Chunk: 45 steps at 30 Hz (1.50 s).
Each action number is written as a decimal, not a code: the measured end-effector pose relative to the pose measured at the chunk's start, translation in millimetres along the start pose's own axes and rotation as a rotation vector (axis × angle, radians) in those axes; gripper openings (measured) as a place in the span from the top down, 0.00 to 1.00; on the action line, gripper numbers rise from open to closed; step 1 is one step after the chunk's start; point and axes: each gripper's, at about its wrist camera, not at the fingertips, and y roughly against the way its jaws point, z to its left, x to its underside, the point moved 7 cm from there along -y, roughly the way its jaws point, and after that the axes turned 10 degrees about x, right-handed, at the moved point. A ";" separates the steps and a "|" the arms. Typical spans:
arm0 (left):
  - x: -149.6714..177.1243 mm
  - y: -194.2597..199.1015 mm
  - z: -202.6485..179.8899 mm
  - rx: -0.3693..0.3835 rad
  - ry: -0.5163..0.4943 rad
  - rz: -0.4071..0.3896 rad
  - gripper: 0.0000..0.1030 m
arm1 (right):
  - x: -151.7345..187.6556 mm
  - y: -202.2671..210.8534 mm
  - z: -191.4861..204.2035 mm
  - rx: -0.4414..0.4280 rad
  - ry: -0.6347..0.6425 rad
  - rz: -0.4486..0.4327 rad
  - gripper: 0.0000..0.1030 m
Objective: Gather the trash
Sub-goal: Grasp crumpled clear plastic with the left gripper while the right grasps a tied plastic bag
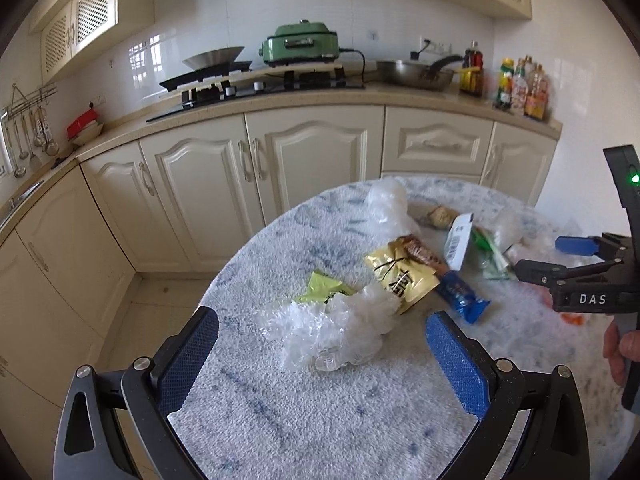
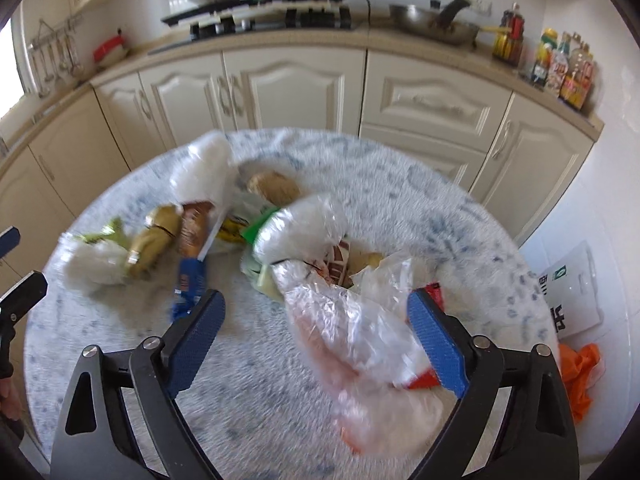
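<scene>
Round table (image 1: 280, 420) w/ fuzzy white-blue cover fills lower frame in both views. Trash strewn mid-table: clear plastic bag (image 2: 360, 332) lower right in right view, crumpled clear wrap (image 1: 328, 332), gold packet (image 1: 400, 276). Left gripper (image 1: 322, 352) & right gripper (image 2: 316, 336) both spread wide, gripping nothing.
</scene>
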 end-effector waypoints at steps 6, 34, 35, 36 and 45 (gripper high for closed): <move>3.0 -54.1 1.5 -0.017 -0.073 0.067 0.13 | 0.4 -12.5 0.1 0.044 0.032 -0.009 0.30; 21.3 -18.0 18.5 0.242 0.094 0.024 0.81 | 41.2 45.2 -27.5 -0.214 -0.207 -0.007 0.67; 22.8 -15.3 17.4 0.246 0.090 0.021 0.81 | 45.9 48.4 -28.2 -0.231 -0.223 0.001 0.67; 26.8 -11.4 14.9 0.250 0.085 0.019 0.81 | 50.3 50.0 -28.8 -0.233 -0.230 0.010 0.68; 67.1 14.5 -5.1 0.299 0.031 0.029 0.81 | 91.5 47.8 -10.1 -0.081 -0.109 0.037 0.58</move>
